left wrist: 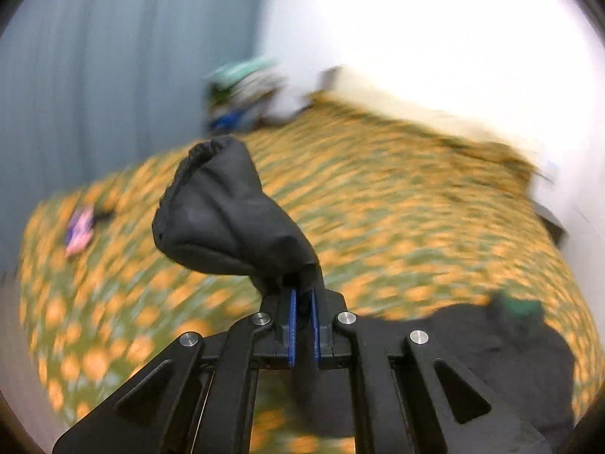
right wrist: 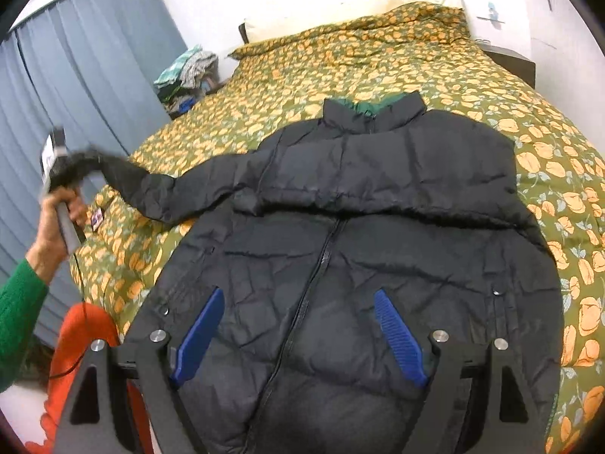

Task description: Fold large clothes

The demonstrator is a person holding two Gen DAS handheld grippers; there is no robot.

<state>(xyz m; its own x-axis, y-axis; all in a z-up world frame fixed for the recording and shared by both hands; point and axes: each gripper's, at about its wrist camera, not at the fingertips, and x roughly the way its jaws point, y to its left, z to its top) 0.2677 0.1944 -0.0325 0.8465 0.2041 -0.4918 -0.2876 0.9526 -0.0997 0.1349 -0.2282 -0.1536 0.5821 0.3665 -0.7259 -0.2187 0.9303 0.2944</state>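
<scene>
A black puffer jacket [right wrist: 359,234] with a green collar lining lies front up, zipped, on a bed with an orange-flowered green cover [right wrist: 378,49]. Its far sleeve is folded across the chest. My left gripper [left wrist: 302,295] is shut on the cuff of the other sleeve [left wrist: 227,212] and holds it up above the bed; in the right wrist view that gripper [right wrist: 56,166] lifts the sleeve [right wrist: 159,189] out to the left. My right gripper [right wrist: 298,295] is open and empty over the jacket's lower front.
A pile of clothes [right wrist: 185,72] sits by the blue curtain [right wrist: 75,75] at the bed's far left. A small pink and blue item [left wrist: 79,230] lies on the cover near the left edge. A dark nightstand [right wrist: 514,64] stands at the far right.
</scene>
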